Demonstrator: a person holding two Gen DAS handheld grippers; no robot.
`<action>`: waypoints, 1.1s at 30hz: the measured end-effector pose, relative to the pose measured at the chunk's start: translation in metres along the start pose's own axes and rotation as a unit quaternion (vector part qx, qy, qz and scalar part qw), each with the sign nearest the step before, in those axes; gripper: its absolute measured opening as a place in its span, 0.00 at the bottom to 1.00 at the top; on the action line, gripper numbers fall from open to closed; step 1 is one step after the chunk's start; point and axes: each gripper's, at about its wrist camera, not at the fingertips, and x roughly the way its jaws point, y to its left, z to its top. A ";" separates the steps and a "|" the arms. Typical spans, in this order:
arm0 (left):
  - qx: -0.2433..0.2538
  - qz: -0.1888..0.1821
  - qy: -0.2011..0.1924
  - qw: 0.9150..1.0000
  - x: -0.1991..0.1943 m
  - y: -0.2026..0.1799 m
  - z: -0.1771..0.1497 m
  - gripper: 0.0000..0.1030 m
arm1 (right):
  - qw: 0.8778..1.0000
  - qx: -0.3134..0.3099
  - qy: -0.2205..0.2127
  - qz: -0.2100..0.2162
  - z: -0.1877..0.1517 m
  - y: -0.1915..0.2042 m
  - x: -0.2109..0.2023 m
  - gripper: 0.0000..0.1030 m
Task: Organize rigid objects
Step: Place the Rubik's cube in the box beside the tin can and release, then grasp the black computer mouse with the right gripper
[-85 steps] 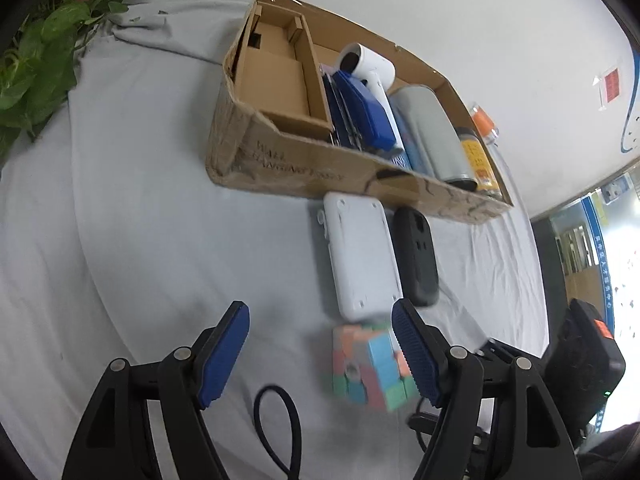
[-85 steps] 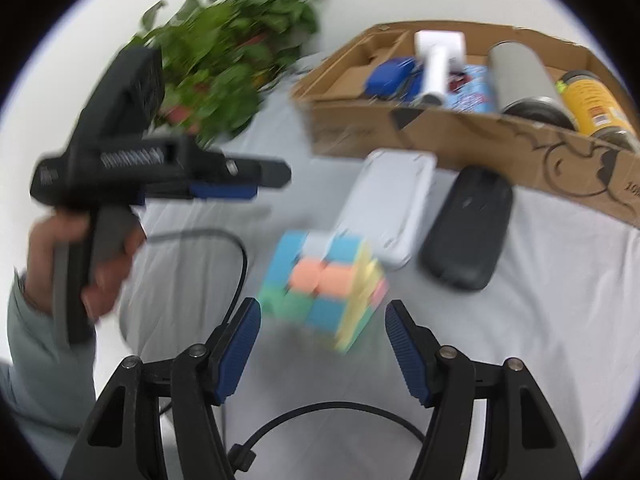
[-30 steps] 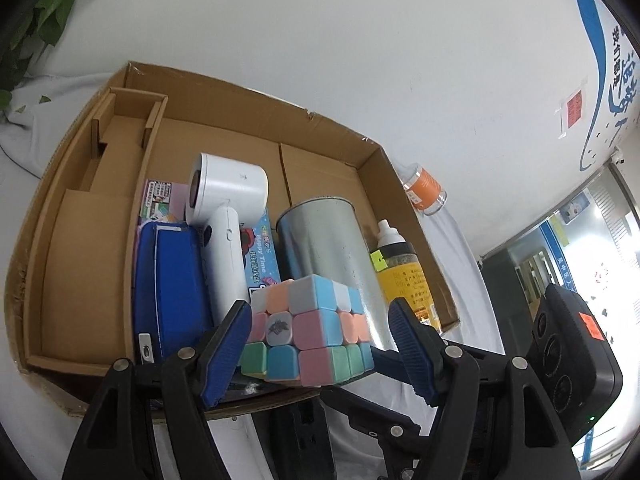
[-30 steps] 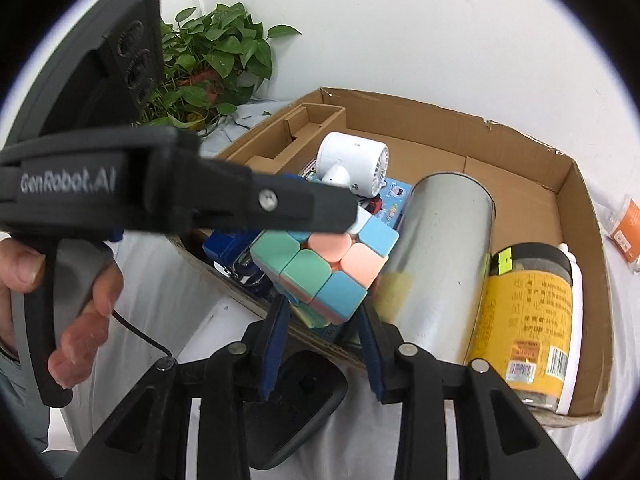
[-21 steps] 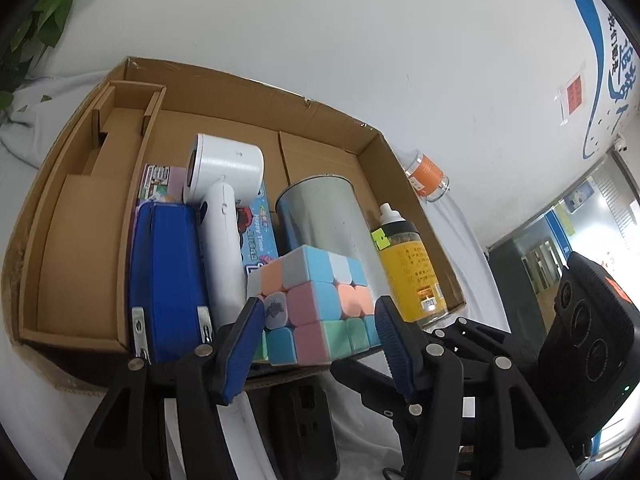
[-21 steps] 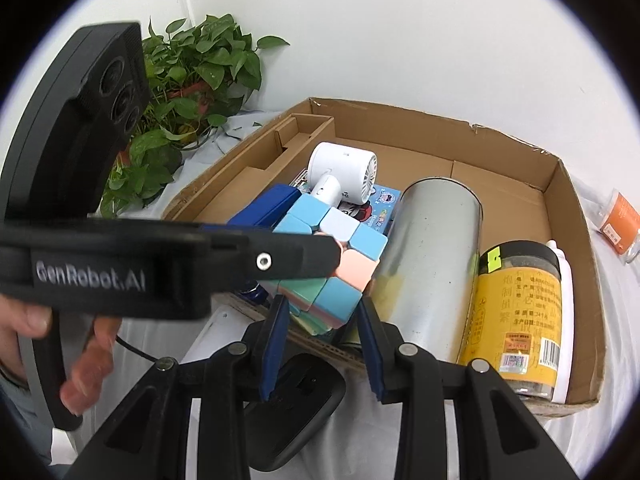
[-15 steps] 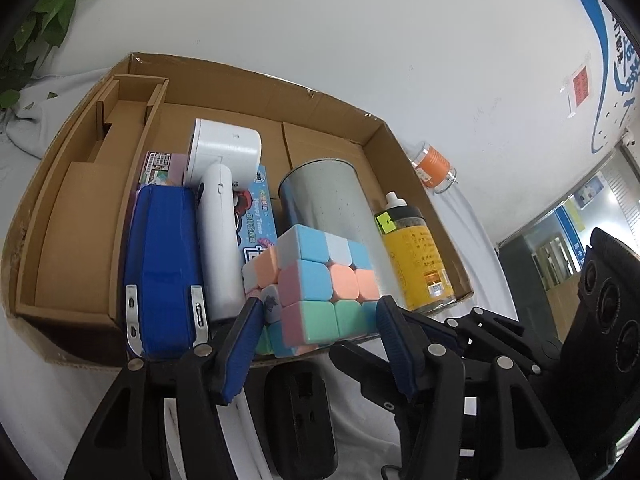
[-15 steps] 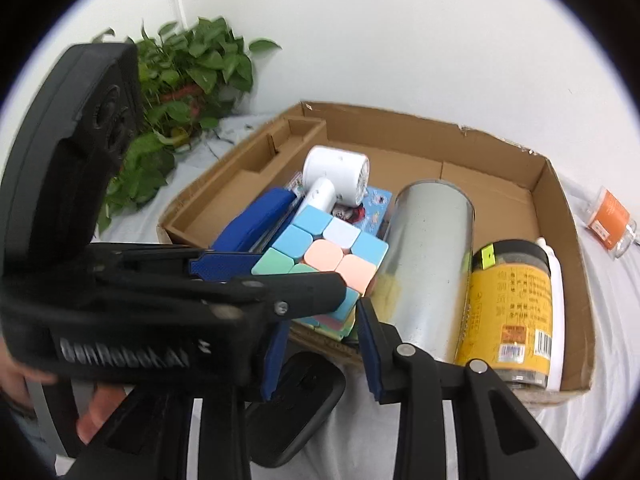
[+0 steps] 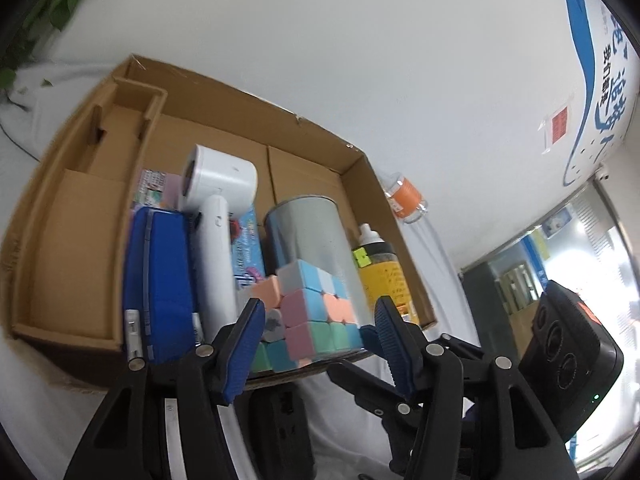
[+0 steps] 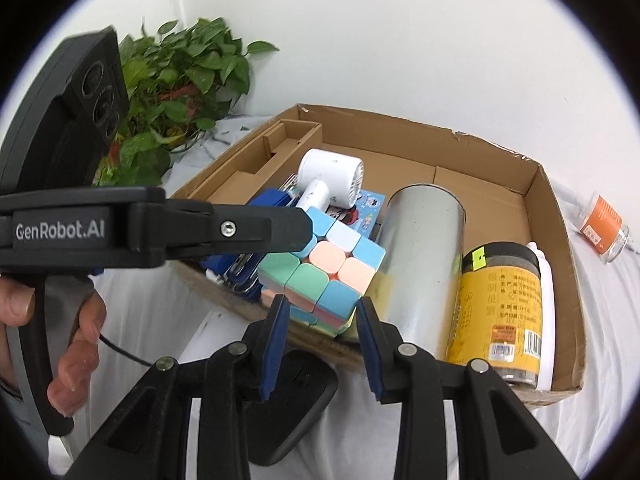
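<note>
A pastel puzzle cube hangs over the front edge of the cardboard box, with some of its layers twisted. My left gripper has its blue pads against the cube's two sides. In the right wrist view its near finger lies across the cube's upper left. My right gripper holds the cube's lower corner from below; its jaws are opening, but the pads still touch the cube.
The box holds a blue case, a white hand fan, a silver can and a yellow-labelled jar. A black device lies on the cloth below. An orange-labelled jar lies outside, right. A plant stands at the left.
The cube, earlier on the cloth, was lifted to the box's front edge by the right gripper. Over the last second the left jaws narrowed onto it.
</note>
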 end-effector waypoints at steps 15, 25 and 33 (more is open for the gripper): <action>0.080 0.113 -0.075 0.988 -0.055 -0.018 -0.016 0.77 | 0.999 -0.011 -0.030 0.029 -0.005 0.002 -0.019 0.80; 0.088 0.201 -0.103 0.970 -0.112 -0.010 -0.099 0.99 | 0.994 0.087 0.057 0.016 -0.077 0.034 -0.003 0.81; 0.040 0.177 -0.067 0.981 -0.082 0.020 -0.143 0.99 | 0.989 0.118 0.084 -0.022 -0.088 0.039 0.032 0.58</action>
